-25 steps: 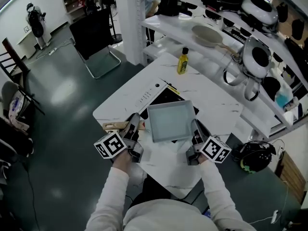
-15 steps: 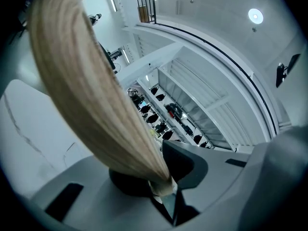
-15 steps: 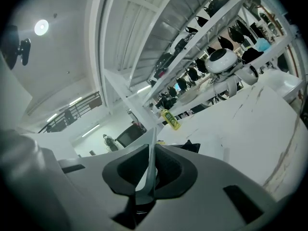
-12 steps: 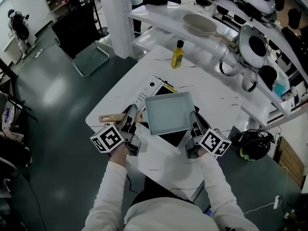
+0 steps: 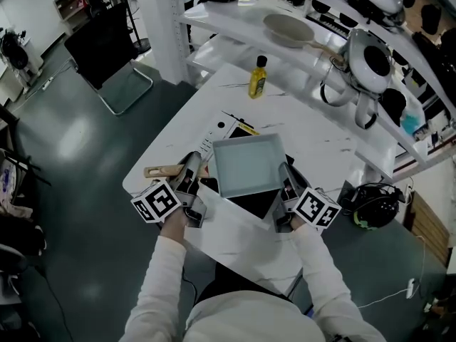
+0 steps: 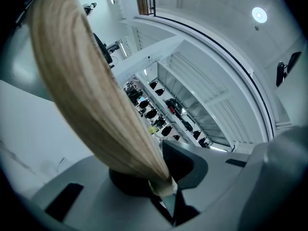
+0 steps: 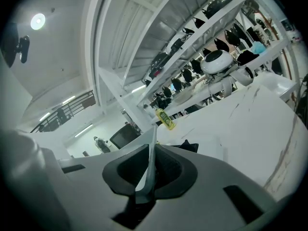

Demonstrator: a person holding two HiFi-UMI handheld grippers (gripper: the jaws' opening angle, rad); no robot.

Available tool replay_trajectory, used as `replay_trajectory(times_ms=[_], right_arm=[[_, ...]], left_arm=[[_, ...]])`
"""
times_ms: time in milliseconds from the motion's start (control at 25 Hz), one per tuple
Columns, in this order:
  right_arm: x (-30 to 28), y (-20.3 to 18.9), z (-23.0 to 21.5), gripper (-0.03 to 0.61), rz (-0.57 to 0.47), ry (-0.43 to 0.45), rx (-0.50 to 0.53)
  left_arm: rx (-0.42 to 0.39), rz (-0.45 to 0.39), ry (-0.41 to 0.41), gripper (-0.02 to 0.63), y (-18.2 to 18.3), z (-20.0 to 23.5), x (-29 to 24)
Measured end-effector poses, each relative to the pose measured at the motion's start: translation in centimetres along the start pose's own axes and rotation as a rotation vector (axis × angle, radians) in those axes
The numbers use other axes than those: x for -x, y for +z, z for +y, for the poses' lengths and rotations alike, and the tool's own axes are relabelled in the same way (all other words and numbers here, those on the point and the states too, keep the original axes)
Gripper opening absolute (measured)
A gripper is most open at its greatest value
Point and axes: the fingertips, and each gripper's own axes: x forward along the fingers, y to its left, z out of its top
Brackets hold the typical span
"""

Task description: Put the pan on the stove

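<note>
A square pale grey pan (image 5: 246, 166) hangs level just above the black stove (image 5: 254, 204) on the white table (image 5: 313, 148). Its wooden handle (image 5: 160, 171) sticks out to the left. My left gripper (image 5: 192, 173) is shut on that handle where it meets the pan. In the left gripper view the wooden handle (image 6: 96, 95) rises from between the jaws of the left gripper (image 6: 166, 184). My right gripper (image 5: 285, 182) is shut on the pan's right rim. In the right gripper view the thin rim (image 7: 152, 148) stands pinched in the right gripper (image 7: 148, 174).
A yellow bottle (image 5: 257, 77) stands on the table's far side. Behind it a white shelf (image 5: 235, 34) carries a round frying pan (image 5: 288, 28) and several appliances. A black chair (image 5: 100, 45) stands on the floor at the far left, and a dark headset (image 5: 374, 205) lies at the right.
The pan has moved away from me over the stove, so the black stove top now shows at the pan's near edge. Both grippers keep their hold.
</note>
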Motion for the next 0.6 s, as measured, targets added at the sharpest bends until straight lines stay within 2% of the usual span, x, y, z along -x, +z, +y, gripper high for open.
replay_trajectory(times_ms=[240, 600], right_arm=[[0.1, -0.4, -1.0, 0.051, 0.011, -0.027, -0.012], [-0.1, 0.0, -1.3, 0.051, 0.003, -0.022, 0.004]], left_arm=[[0.022, 0.015, -0.002, 0.086, -0.7, 0.3, -0.5], [0.053, 0.016, -0.023, 0.087, -1.2, 0.5, -1.1]])
